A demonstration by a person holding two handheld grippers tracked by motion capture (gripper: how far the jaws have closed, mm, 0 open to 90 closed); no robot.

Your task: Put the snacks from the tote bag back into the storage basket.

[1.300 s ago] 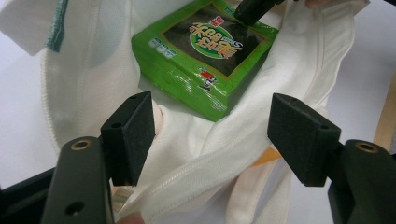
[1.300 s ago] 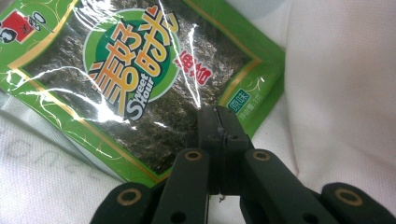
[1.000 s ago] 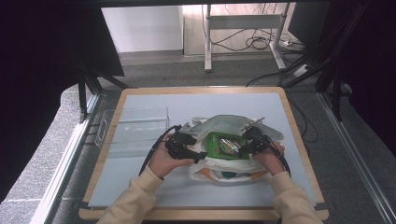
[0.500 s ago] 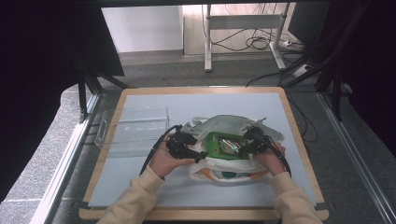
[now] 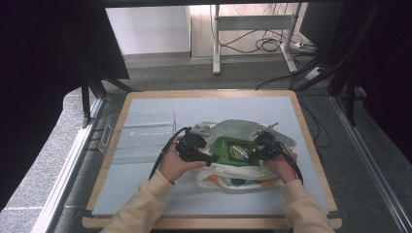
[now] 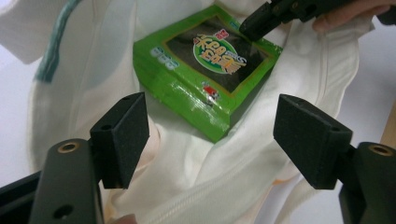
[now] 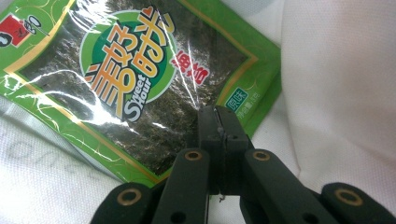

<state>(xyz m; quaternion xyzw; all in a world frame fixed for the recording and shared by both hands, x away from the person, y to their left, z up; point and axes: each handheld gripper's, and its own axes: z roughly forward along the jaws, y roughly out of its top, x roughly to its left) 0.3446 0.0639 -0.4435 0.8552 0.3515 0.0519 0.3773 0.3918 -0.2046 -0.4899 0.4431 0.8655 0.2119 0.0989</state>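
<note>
A white cloth bag (image 5: 233, 128) lies open on the mat, with a green seaweed packet (image 5: 232, 151) in its mouth. My left gripper (image 5: 204, 154) is at the bag's left side. In the left gripper view its jaws (image 6: 217, 135) stand open and have just been opening wider. Bag cloth (image 6: 196, 186) and the packet's near corner (image 6: 208, 60) lie between them, untouched. My right gripper (image 5: 256, 150) is at the bag's right side. It is shut (image 7: 218, 116) with its tip over the packet (image 7: 130, 70), and nothing shows between the jaws. From the left gripper view, the right gripper (image 6: 256, 21) touches the packet's far corner.
A clear plastic box (image 5: 141, 133) stands left of the bag on the pale blue mat (image 5: 194, 107). A wooden rim (image 5: 204, 93) frames the table. Dark frame posts stand on both sides, and cables lie on the floor beyond.
</note>
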